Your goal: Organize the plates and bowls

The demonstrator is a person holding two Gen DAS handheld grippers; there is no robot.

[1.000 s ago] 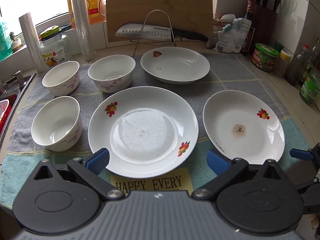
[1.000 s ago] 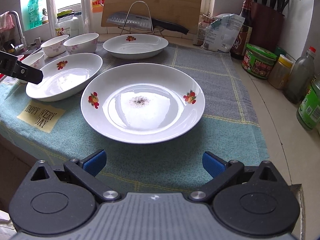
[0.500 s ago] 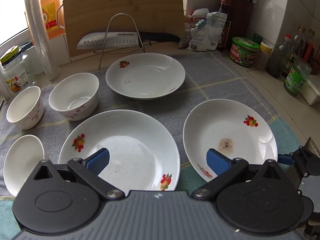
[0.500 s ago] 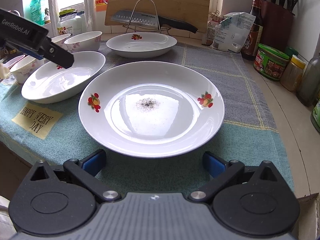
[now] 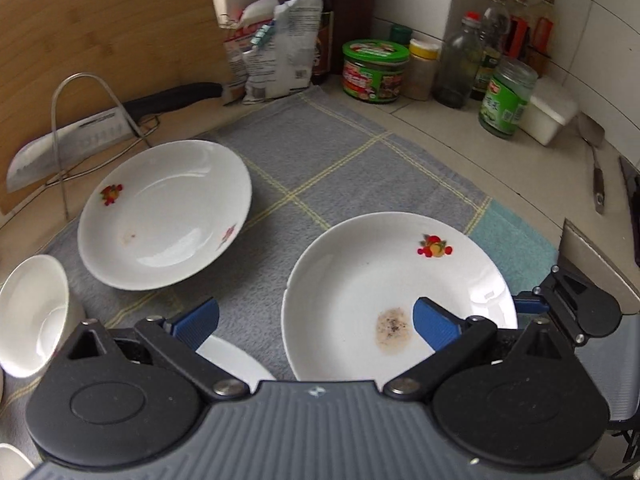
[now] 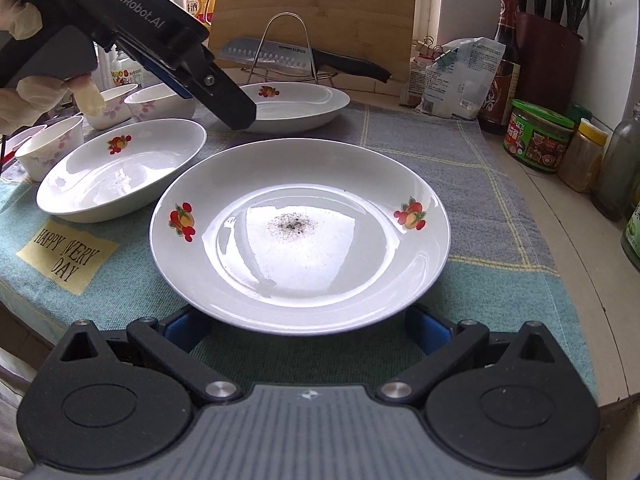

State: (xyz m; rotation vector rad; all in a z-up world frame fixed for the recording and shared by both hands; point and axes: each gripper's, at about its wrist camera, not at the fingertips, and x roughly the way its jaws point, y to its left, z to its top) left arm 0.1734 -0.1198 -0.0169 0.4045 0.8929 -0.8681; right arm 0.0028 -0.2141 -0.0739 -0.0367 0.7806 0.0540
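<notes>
On a towel-covered kitchen counter, the right gripper (image 6: 304, 330), fingers spread wide, noses under the near rim of a speckled plate (image 6: 300, 232), apparently the first pick-up of the stacking job. The left gripper (image 5: 316, 320), fingers also apart and empty, hovers above two more plates beside it (bowls wait further left). Next, judging by this: close on the rim and lift level.

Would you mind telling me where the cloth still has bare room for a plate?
Free: the grey cloth between the far plate, speckled plate and green-lidded jar. Crowded: the left side, around the bowls.
</notes>
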